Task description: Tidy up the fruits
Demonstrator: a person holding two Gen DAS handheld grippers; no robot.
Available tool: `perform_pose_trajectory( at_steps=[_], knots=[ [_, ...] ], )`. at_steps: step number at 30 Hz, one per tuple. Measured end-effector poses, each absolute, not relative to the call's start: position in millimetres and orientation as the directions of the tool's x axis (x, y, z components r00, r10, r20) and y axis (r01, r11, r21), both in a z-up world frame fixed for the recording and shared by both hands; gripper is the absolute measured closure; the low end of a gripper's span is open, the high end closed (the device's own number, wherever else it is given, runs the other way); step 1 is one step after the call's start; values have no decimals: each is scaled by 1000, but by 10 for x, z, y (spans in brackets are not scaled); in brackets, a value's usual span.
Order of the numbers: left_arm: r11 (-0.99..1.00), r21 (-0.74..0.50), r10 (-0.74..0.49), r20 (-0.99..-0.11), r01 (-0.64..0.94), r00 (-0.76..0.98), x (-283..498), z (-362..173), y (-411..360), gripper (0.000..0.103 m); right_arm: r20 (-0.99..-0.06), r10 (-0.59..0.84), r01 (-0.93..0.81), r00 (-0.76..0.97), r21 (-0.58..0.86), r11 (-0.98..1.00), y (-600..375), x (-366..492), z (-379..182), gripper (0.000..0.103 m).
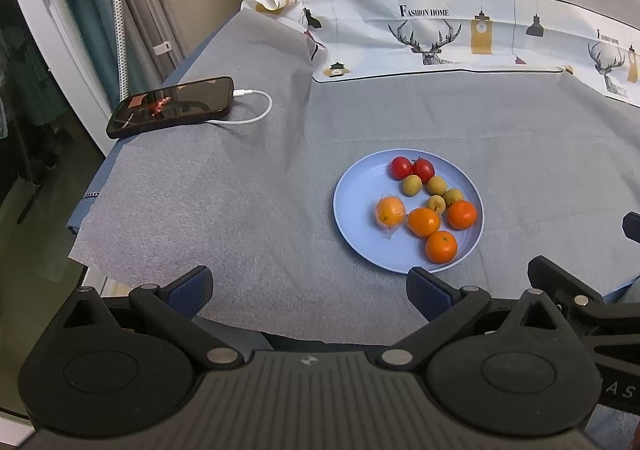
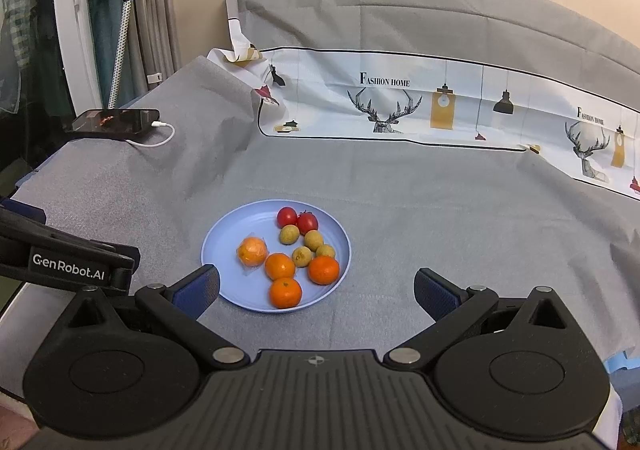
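The fruits lay all together on one round light-blue plate point(image 1: 348, 205), which stood on a grey cloth point(image 1: 240, 185) that covered the table. I counted ten pieces. There were two red cherry tomatoes point(image 1: 401, 167) at the far side of the plate, touching each other. Just before them lay four small yellow-brown round fruits point(image 1: 412, 185), perhaps longans, close to one another. Nearer to the cameras lay four small oranges: three bare ones point(image 1: 441, 246), and one orange in a clear plastic wrapper point(image 1: 389, 211) a little apart to the left.

The left gripper point(image 1: 310, 292) was held above the cloth, near the edge of the plate, with its jaws spread wide and nothing between them. The right gripper point(image 2: 317, 292) was held over the near rim of the plate, its jaws also wide apart and empty. Neither gripper touched a fruit.

At the far left of the cloth lay one dark smartphone point(image 1: 170, 106) with one white charging cable point(image 1: 256, 109) plugged in. Behind the plate ran a white printed sheet point(image 1: 440, 37) with deer heads, lamps and the words "Fashion Home".
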State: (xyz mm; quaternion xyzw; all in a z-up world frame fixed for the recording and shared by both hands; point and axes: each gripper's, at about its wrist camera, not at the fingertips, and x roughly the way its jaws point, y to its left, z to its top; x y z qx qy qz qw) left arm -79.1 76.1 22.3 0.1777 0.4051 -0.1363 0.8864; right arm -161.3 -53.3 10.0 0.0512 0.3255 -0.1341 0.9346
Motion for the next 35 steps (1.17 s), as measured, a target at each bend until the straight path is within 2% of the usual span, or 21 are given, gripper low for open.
perform_pose_trajectory(
  at_steps=[35],
  knots=[
    [900,198,-85,-794,389,601,-671,88,709,0,-645,-187,277,741,40,960,-616,-1534,-2,1]
  ],
)
